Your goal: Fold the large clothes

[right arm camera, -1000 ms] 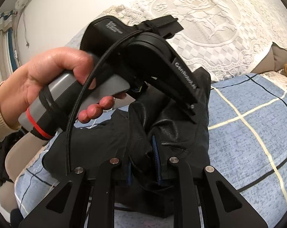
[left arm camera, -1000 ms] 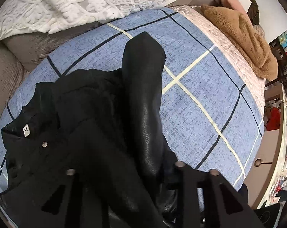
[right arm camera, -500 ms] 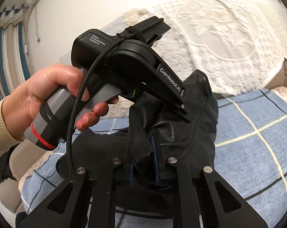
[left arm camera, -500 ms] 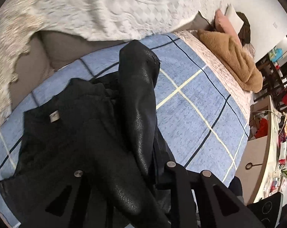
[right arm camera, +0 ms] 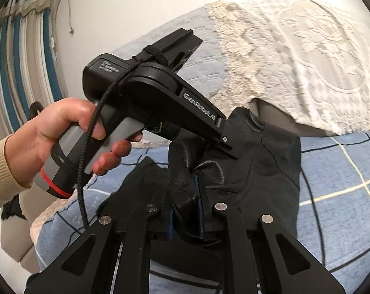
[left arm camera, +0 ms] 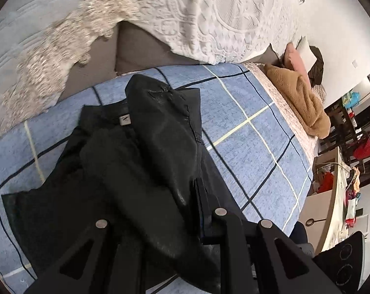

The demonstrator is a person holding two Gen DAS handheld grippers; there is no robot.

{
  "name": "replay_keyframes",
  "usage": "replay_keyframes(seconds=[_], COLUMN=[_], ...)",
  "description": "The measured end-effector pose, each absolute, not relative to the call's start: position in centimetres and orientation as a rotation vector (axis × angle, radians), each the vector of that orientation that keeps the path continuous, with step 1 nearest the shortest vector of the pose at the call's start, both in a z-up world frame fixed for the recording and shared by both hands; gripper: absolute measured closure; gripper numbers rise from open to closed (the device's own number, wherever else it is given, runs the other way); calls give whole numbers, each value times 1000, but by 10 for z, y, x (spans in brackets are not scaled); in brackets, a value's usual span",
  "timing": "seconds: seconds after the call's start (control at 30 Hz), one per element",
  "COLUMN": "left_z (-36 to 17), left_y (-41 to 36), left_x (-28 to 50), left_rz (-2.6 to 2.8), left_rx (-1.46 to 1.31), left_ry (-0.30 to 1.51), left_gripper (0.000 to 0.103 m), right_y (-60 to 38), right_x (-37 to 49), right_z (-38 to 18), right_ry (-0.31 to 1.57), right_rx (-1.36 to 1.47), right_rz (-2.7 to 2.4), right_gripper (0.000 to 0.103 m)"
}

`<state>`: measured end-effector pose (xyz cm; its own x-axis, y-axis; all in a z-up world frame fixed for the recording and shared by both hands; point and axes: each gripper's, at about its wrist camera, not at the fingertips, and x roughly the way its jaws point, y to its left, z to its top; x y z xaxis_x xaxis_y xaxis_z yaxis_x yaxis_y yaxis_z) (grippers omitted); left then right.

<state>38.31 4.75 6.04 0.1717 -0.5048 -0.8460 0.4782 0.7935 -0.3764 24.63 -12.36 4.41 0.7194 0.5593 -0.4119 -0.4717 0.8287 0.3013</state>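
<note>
Both grippers, left gripper and right gripper, are clamped on folds of the black leather-look jacket, which lies on the blue checked bedcover; it seems heavy, limp and slick, so thick seams or hems look the safest holds.

Both grippers clamped on the black jacket

The right gripper points forward and slightly down, its blue-padded fingers pinched on a fold of the black jacket. The left gripper is seen from the right wrist view, far and to the left, angled steeply down with its tip in the same garment, jaws drawn nearly together. A hand in a cream sleeve wraps its grey handle, fingers curled under the trigger.
</note>
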Motion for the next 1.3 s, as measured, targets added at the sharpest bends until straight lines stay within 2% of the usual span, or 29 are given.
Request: replay_keyframes(seconds=[0.5, 0.7, 0.73, 0.77, 0.83, 0.93, 1.03, 1.3], left_z=[62, 36, 27, 18, 3, -11, -19, -36], left_y=[144, 160, 160, 159, 157, 155, 156, 119], left_x=[371, 368, 369, 371, 372, 373, 375, 375], left_rz=[-730, -731, -734, -748, -766, -755, -780, -799], left_rx=[-194, -191, -201, -222, -250, -232, -303, -247], left_ry=[1155, 1207, 1242, 1276, 1331, 1368, 1396, 1453], left_gripper=[86, 86, 82, 70, 58, 54, 31, 30], right_y=[-50, -26, -23, -23, -26, -33, -33, -33], right_x=[251, 245, 244, 244, 245, 244, 238, 237], right_z=[56, 42, 35, 30, 18, 10, 7, 2], right_ry=[518, 543, 557, 569, 603, 616, 605, 600], right_rx=[144, 107, 99, 100, 127, 166, 162, 147], right_rz=[643, 658, 655, 654, 649, 653, 659, 664], right_gripper=[92, 94, 94, 94, 94, 94, 94, 94])
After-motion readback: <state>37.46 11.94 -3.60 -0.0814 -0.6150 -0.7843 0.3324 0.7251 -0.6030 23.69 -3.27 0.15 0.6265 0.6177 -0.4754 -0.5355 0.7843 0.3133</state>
